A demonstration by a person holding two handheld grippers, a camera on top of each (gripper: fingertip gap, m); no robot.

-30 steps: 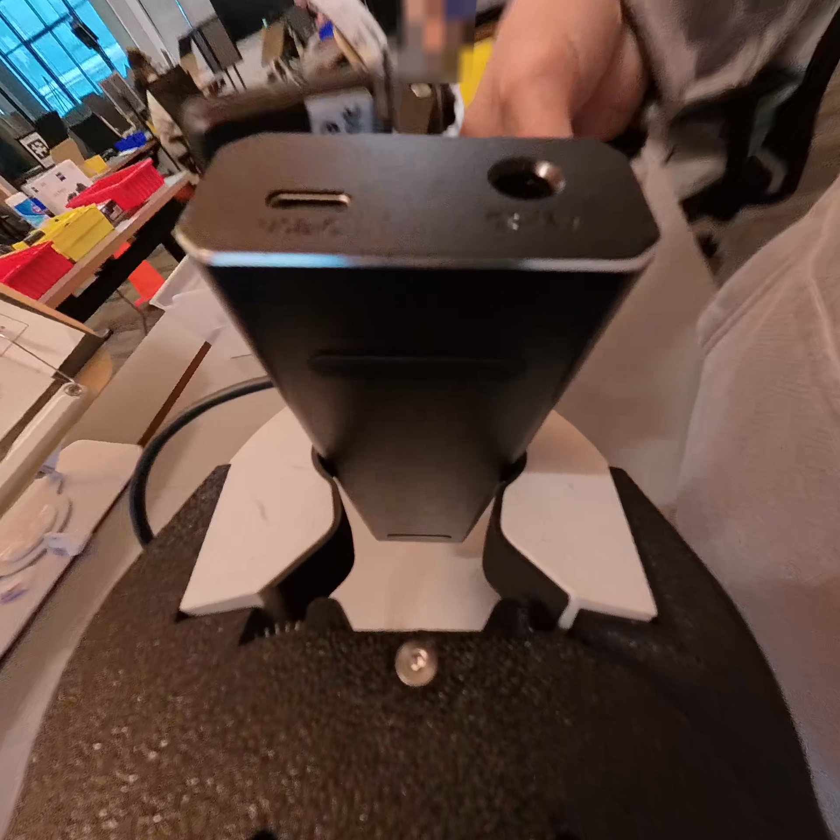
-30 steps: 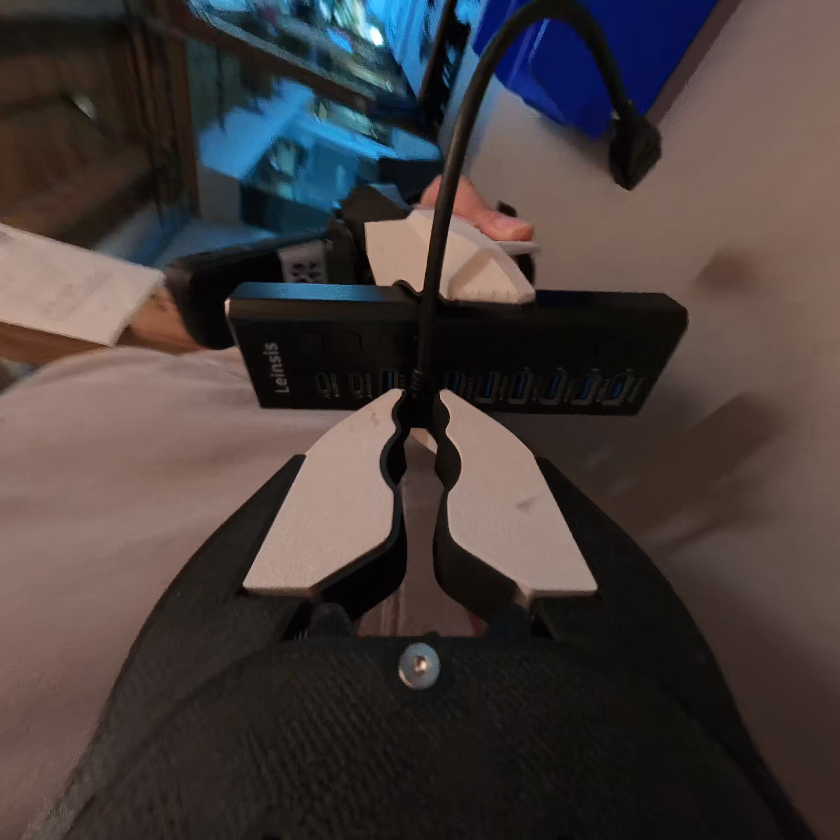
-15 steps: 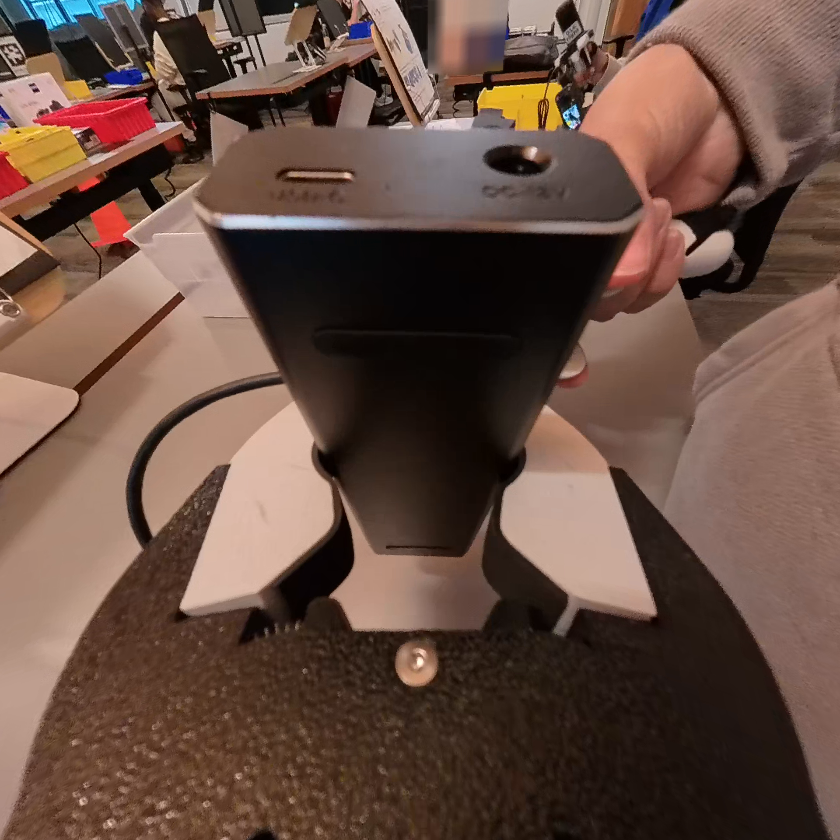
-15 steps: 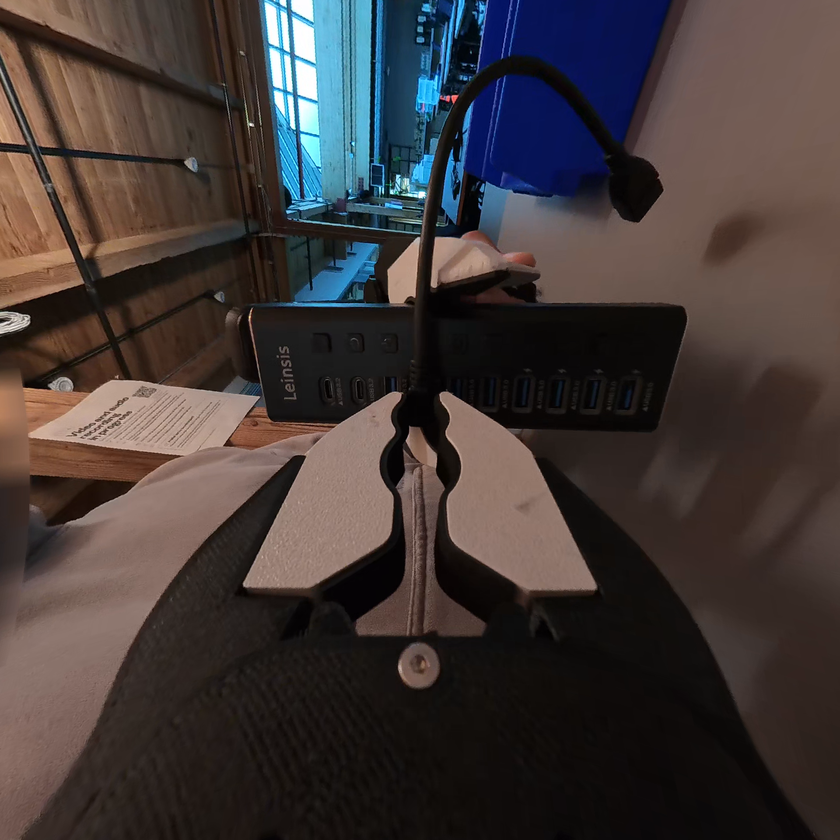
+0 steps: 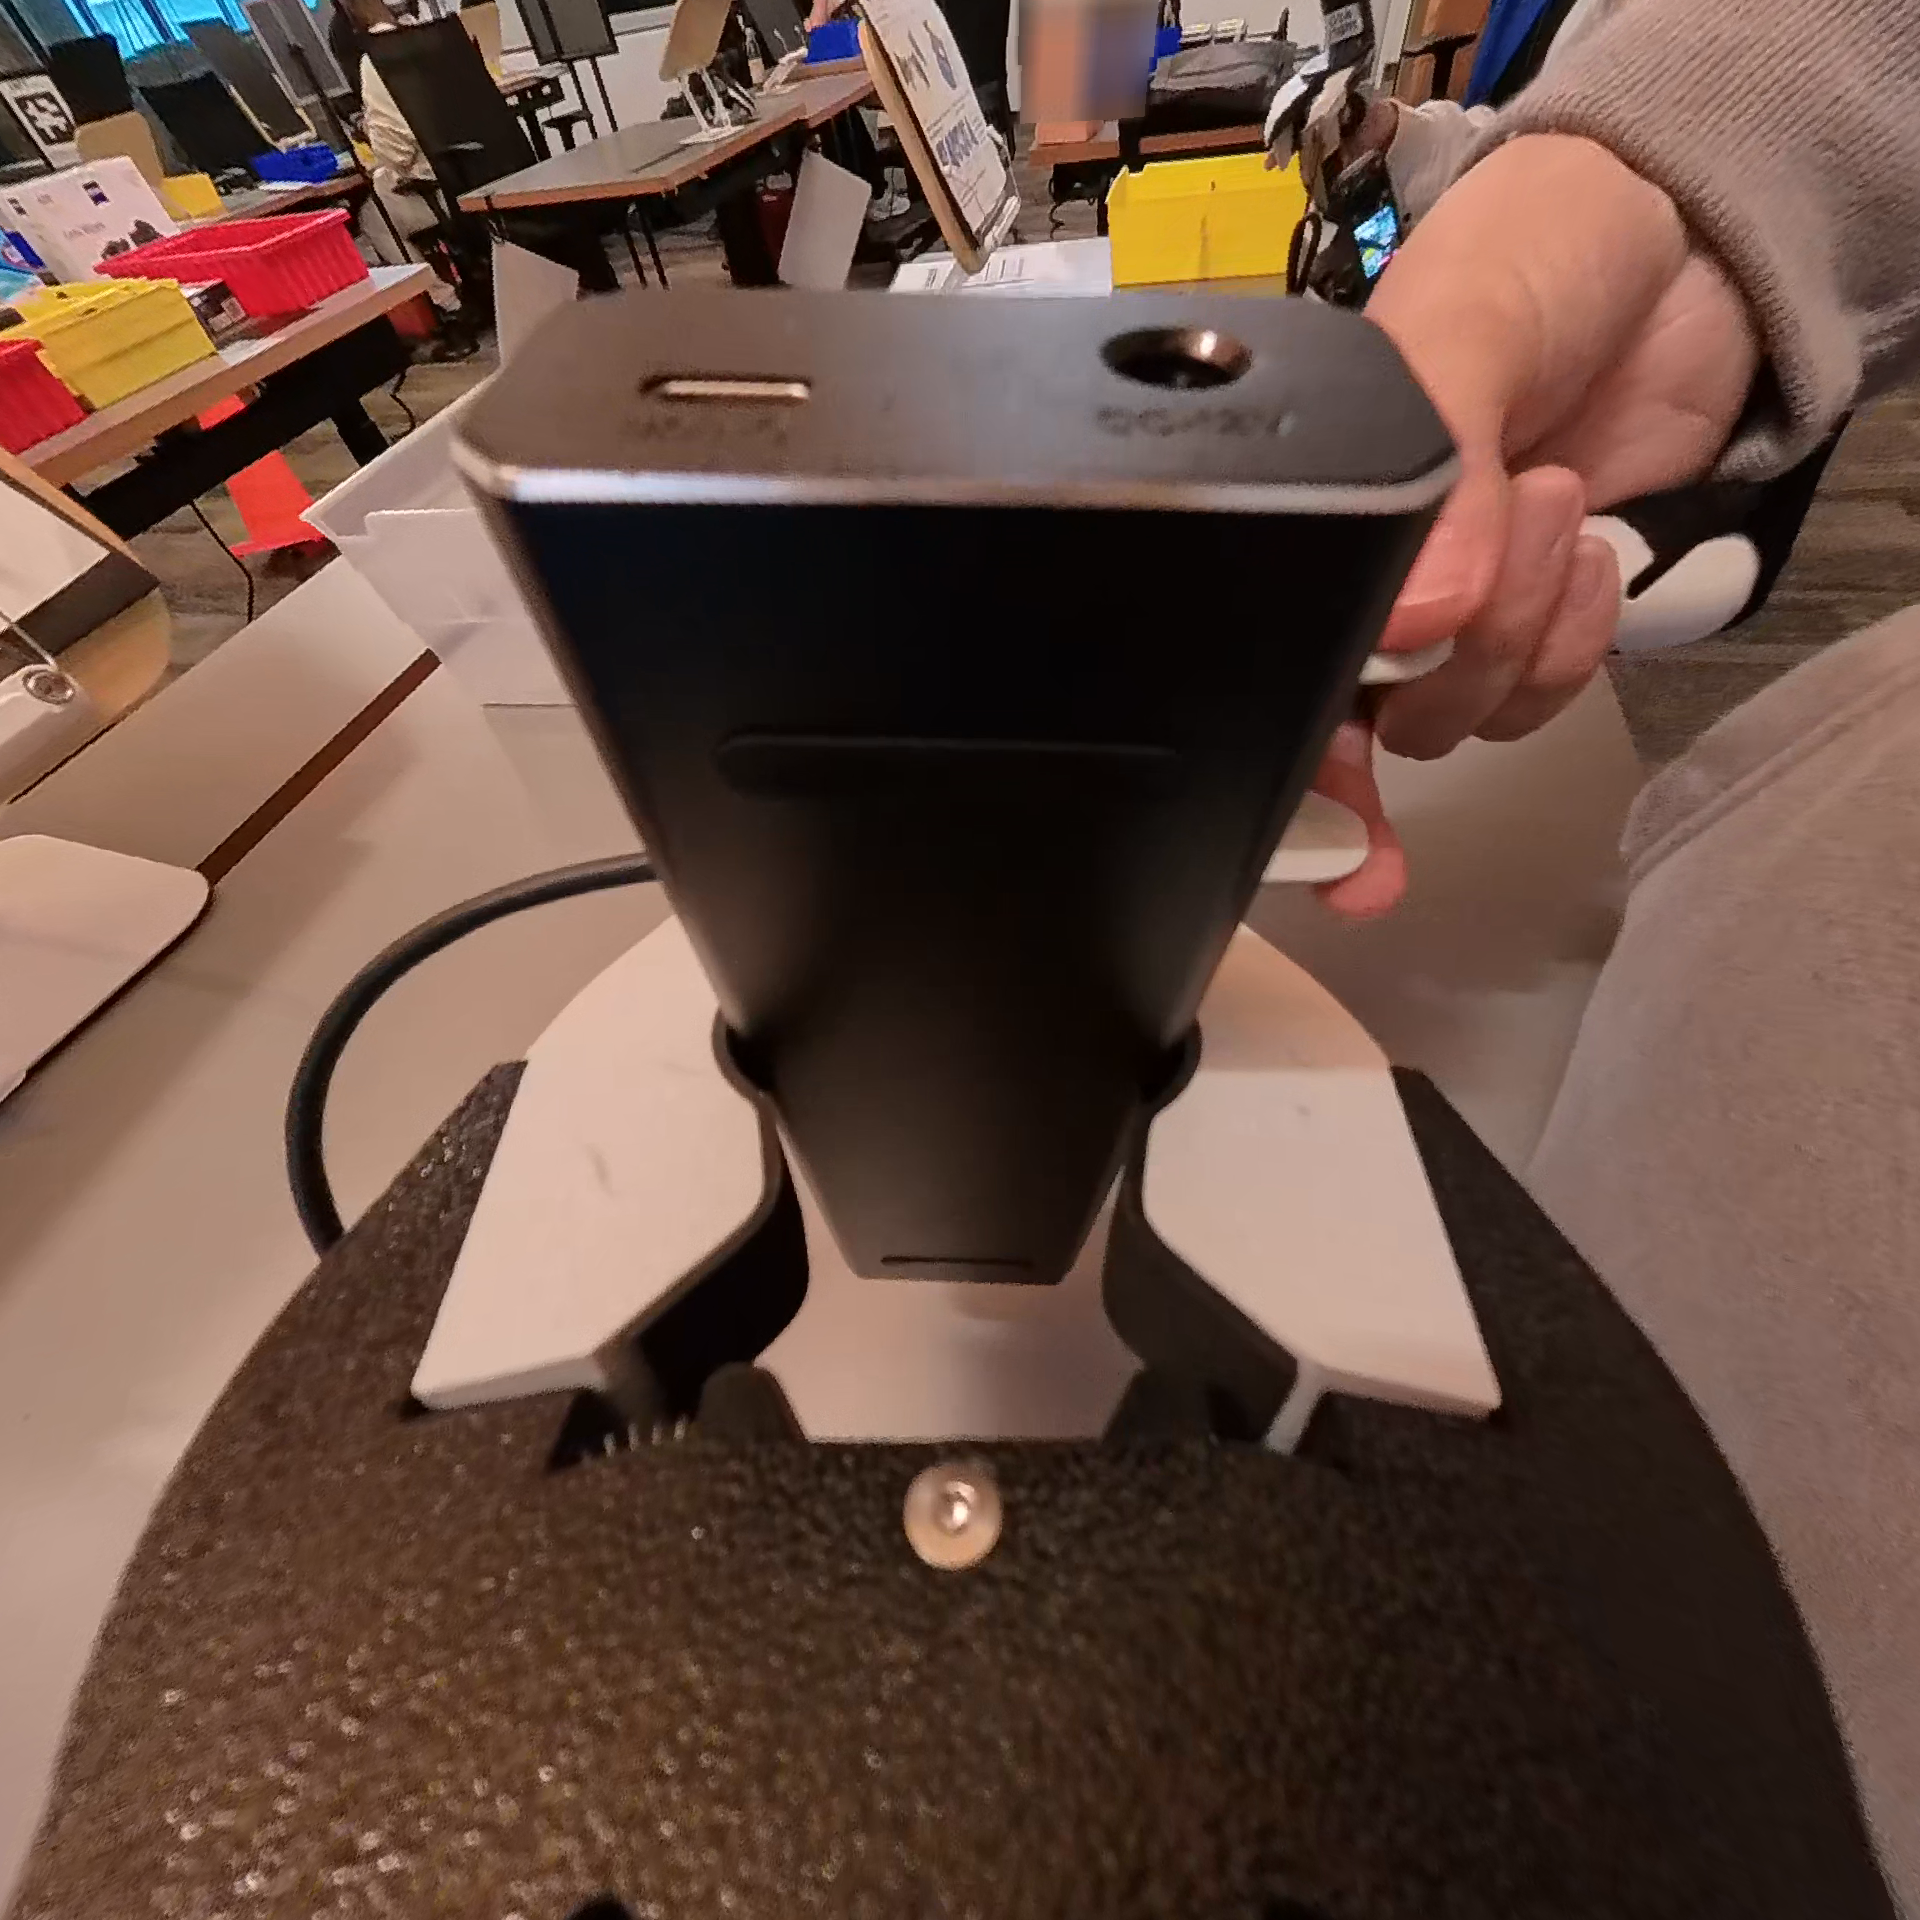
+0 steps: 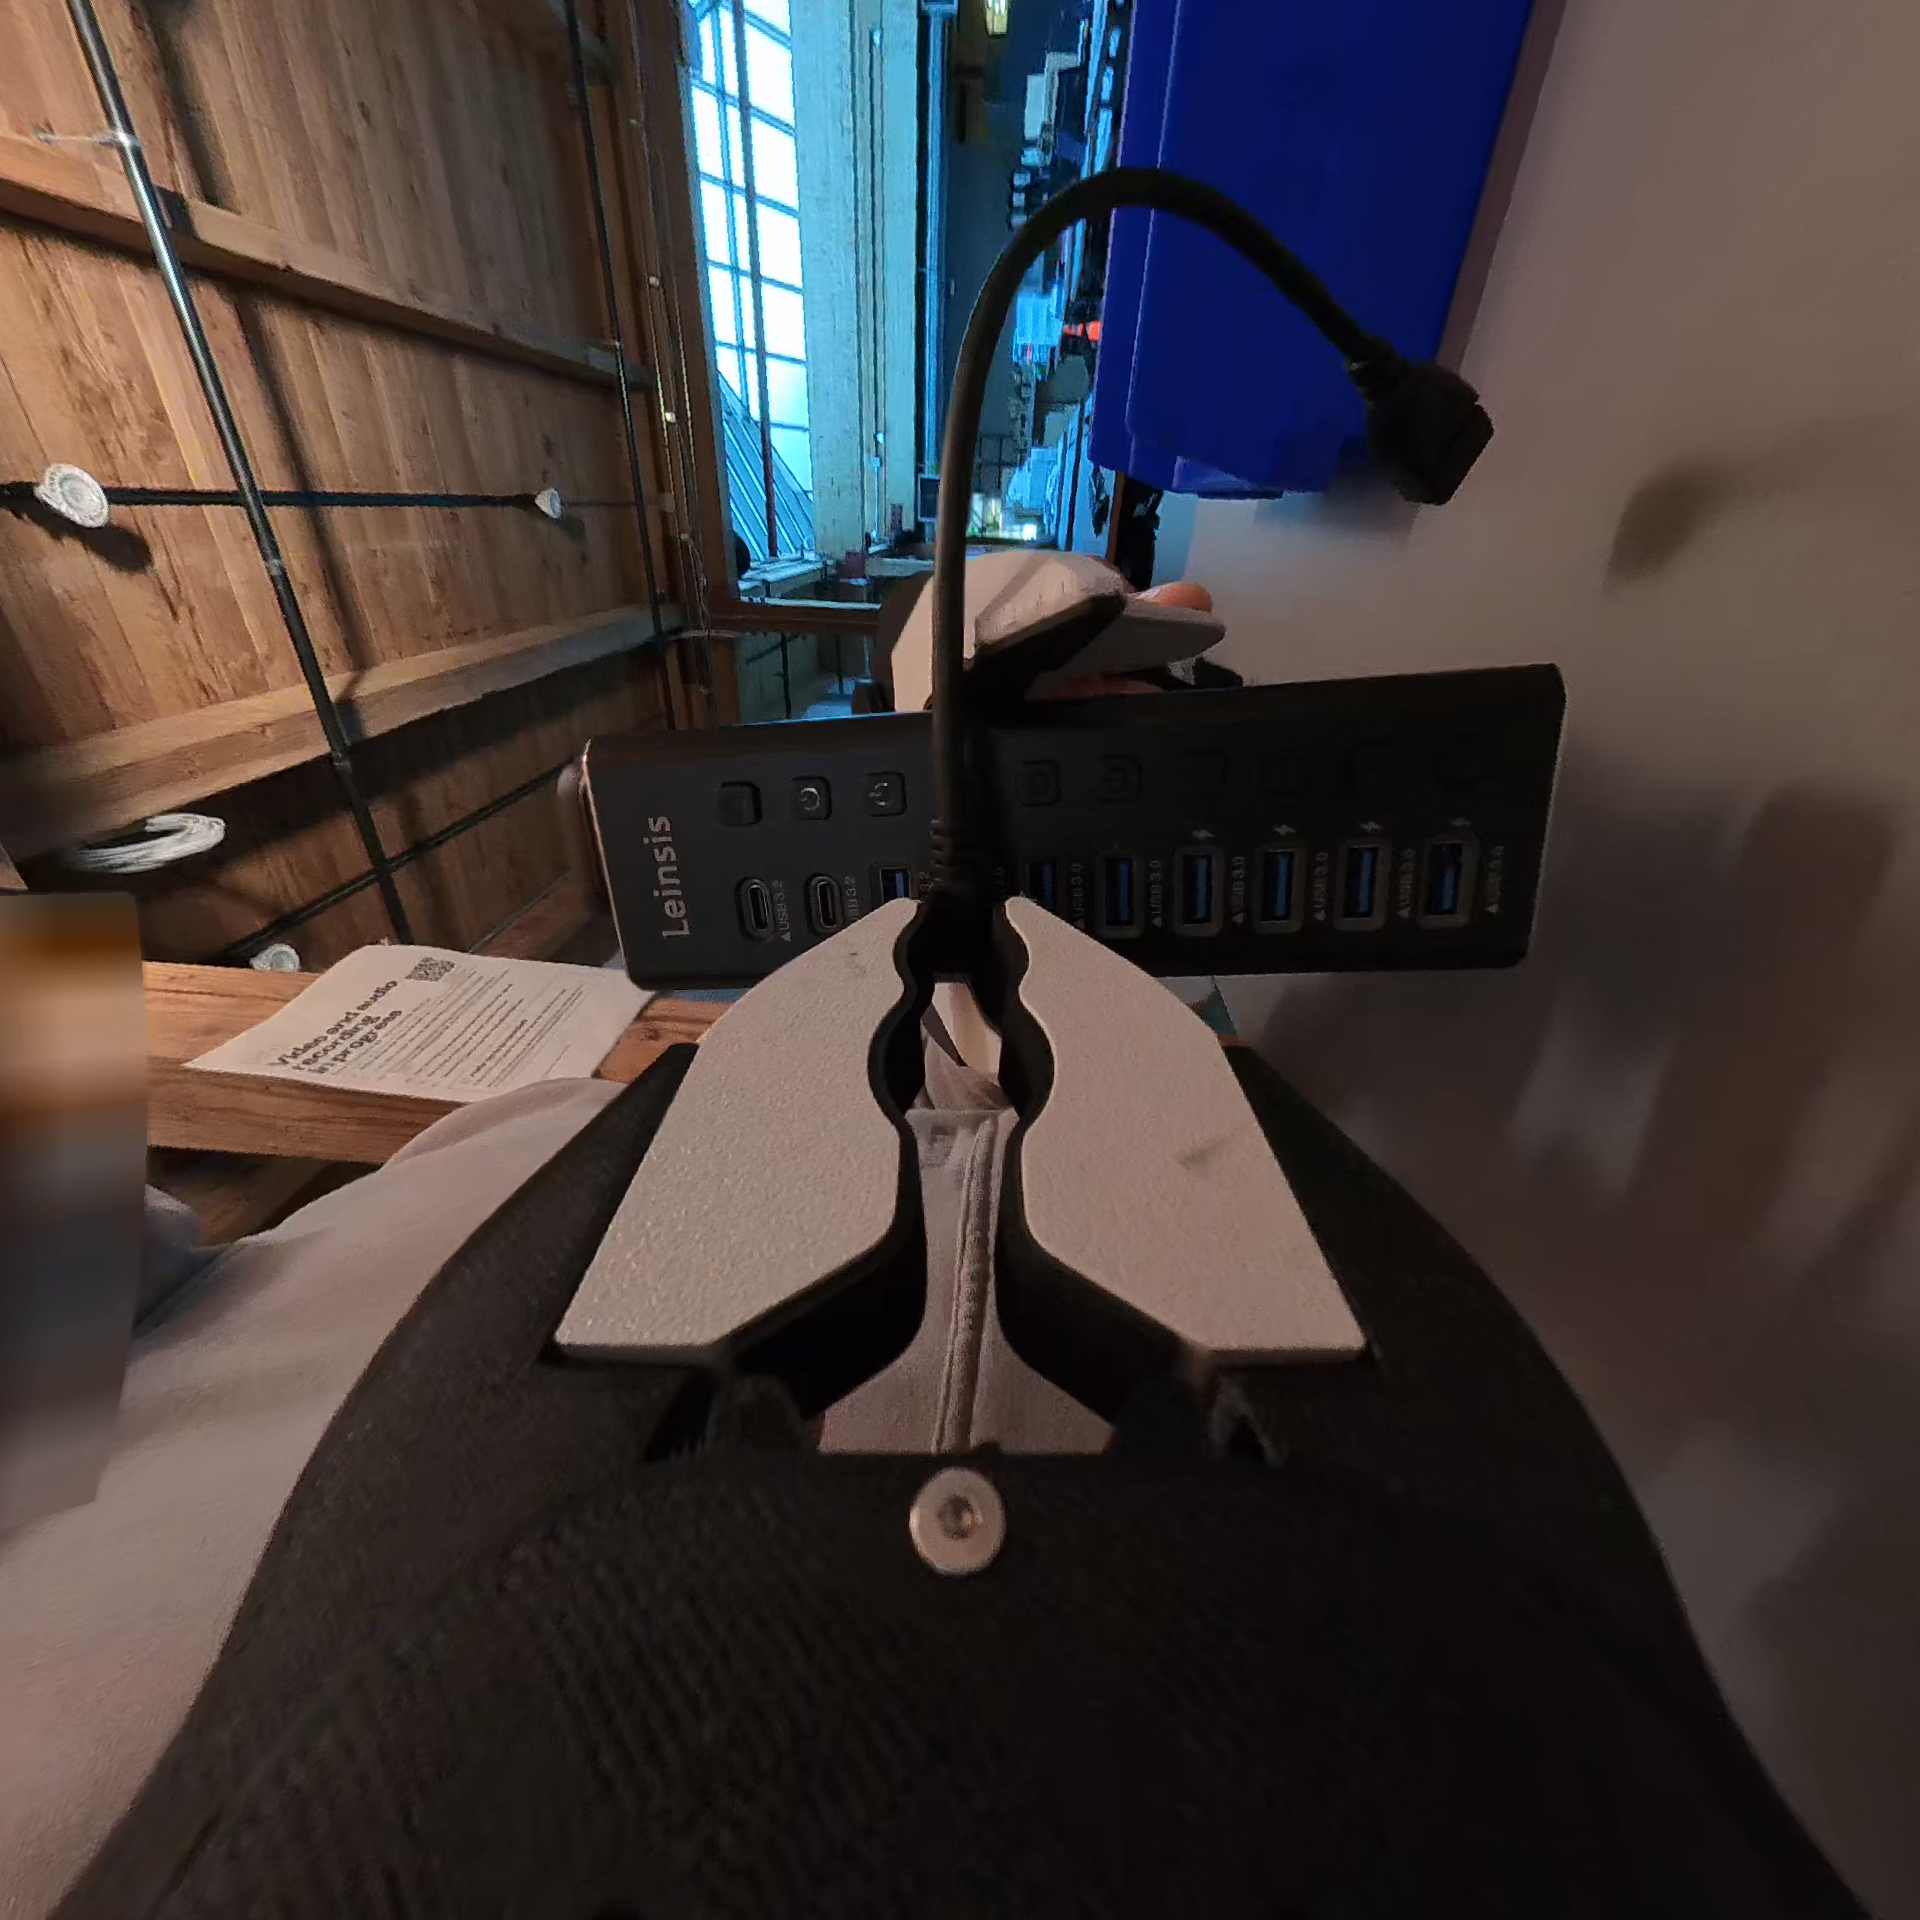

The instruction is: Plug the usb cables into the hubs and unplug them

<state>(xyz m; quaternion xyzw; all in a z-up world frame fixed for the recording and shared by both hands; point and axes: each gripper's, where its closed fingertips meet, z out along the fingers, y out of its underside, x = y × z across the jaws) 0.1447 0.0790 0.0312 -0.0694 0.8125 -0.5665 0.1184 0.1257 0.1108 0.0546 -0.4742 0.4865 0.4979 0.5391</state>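
Pinching the plug end of the black usb cable [image 6: 940, 520], my right gripper [image 6: 961, 935] has its fingers nearly shut on the connector, right against the port face of the hub [image 6: 1143, 831]; I cannot tell whether the plug is seated or only touching. My left gripper [image 5: 956, 1070] has its fingers spread wide and clamped on the hub's narrow body, which stands up toward 12 o'clock in the left wrist view, clear of the surface [image 5: 156, 1195]. Beyond it, the cable arcs up to 12 o'clock and droops toward 2 o'clock, its free connector [image 6: 1434, 436] dangling before a blue bin [image 6: 1299, 208]. I judge this to be the insert-or-withdraw step; the next move calls for a straight push or pull along the port axis, with the left side holding firm.
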